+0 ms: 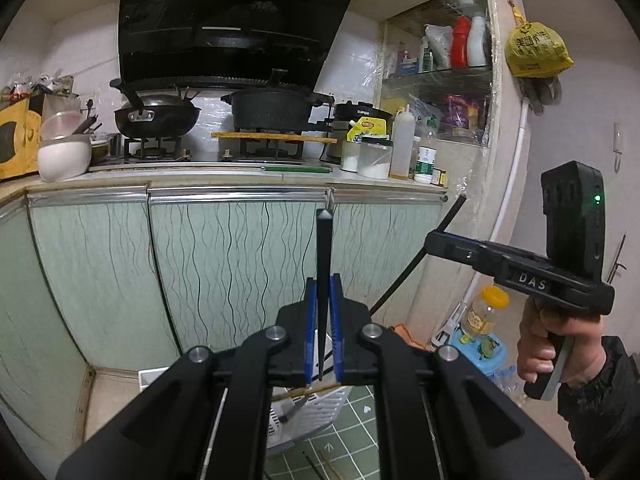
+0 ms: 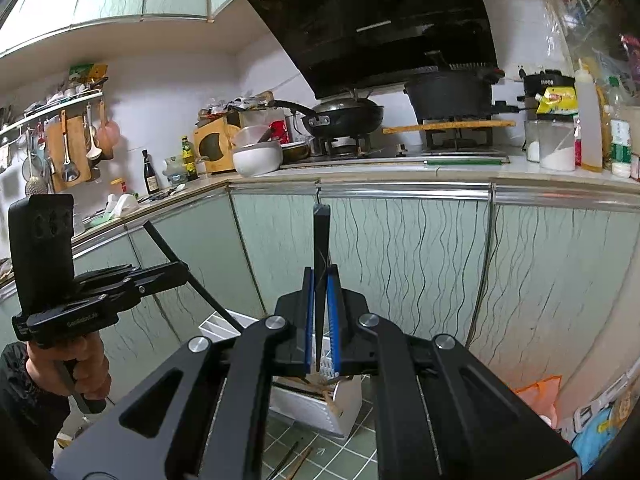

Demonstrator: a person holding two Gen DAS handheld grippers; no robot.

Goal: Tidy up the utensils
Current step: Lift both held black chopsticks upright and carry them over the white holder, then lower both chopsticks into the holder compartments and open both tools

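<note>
Pale green cabinet doors [image 1: 224,264] bear wavy black lines; floor tiles [image 2: 344,452] green.

A kitchen: pale green cabinets [image 1: 224,264] with wavy black lines fill the middle of the frame under a light worktop [image 1: 192,178]. A black hood [image 1: 232,20] hangs at upper centre over the stove [image 1: 208,150]. White tiled wall [image 2: 168,96] at left; green tiled floor [image 1: 356,420] below.
</note>
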